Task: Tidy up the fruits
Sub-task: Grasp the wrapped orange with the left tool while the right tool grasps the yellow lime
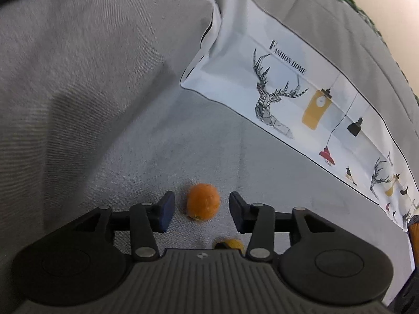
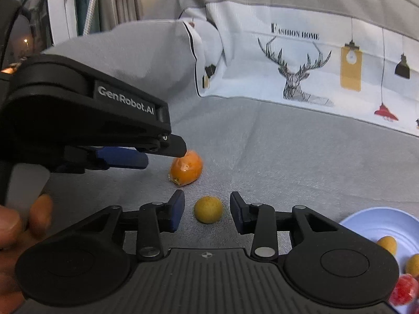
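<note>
An orange fruit lies on the grey sofa seat, between the fingers of my left gripper; the pads stand clear of it on both sides. A small yellow fruit lies between the pads of my right gripper, a gap on each side. In the right wrist view the left gripper comes in from the left, over the orange fruit. A pale blue plate at the lower right holds two yellow fruits and a red one.
A white printed cushion with a deer and lamps leans on the grey sofa back. The grey armrest rises at the left. A person's fingers hold the left gripper's handle. Another yellow fruit peeks out behind the left gripper's body.
</note>
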Motion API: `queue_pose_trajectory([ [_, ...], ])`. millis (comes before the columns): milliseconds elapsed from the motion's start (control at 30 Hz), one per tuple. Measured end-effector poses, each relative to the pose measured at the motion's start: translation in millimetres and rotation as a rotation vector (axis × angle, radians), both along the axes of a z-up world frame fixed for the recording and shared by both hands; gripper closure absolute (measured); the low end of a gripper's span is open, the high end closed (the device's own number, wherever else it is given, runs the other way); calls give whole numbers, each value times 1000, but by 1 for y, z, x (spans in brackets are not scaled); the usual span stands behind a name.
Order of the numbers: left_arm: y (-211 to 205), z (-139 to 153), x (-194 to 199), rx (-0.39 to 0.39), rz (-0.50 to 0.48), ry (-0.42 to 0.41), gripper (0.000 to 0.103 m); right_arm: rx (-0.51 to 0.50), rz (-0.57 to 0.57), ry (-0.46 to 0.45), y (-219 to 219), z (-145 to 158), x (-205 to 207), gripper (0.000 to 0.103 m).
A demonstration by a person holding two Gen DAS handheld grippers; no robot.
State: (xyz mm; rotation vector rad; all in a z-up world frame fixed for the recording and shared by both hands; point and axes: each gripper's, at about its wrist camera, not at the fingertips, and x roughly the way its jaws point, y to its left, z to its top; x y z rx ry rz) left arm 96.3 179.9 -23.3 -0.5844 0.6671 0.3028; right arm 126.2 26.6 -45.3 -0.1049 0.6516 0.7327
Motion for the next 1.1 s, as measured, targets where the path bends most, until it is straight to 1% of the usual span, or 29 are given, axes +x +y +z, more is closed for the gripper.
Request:
queue_pose_trajectory([
  [100,4,-7,7,-9,4,17,53,-20,7,26,6,-7,6,63],
  [167,5,-10,11,-7,1,20,52,-28,-1,33,7,-10,9,71],
  [233,4,-13,15,-1,-3,22,53,-19,-11,40,5,-10,11,75],
  [367,1,-17,24,18,-27,22,53,-13,-29,38,0,-9,10,75],
  [500,-5,-20,31,60,-52,41,53,-1,-57,52,-5,-7,12,75],
  [567,-7,-21,33,76,-59,49,55,3,-63,53,-8,-4,11,75],
  [600,-8,-22,33,81,-63,53,65,2,-64,50,-10,-2,9,75],
  [633,-8,-21,33,83,-67,54,67,3,-65,47,-12,2,6,75],
  [767,-12,-14,28,120,-61,36,67,12,-73,3,-24,22,-7,75],
  [900,-17,1,12,139,-65,-20,67,37,-110,-2,-52,40,-20,75],
  [1000,-27,14,-1,144,-93,-50,67,59,-129,-19,-82,55,-35,75],
  [1100,-46,29,-19,178,-150,-84,67,69,-140,-70,-112,72,-55,75],
])
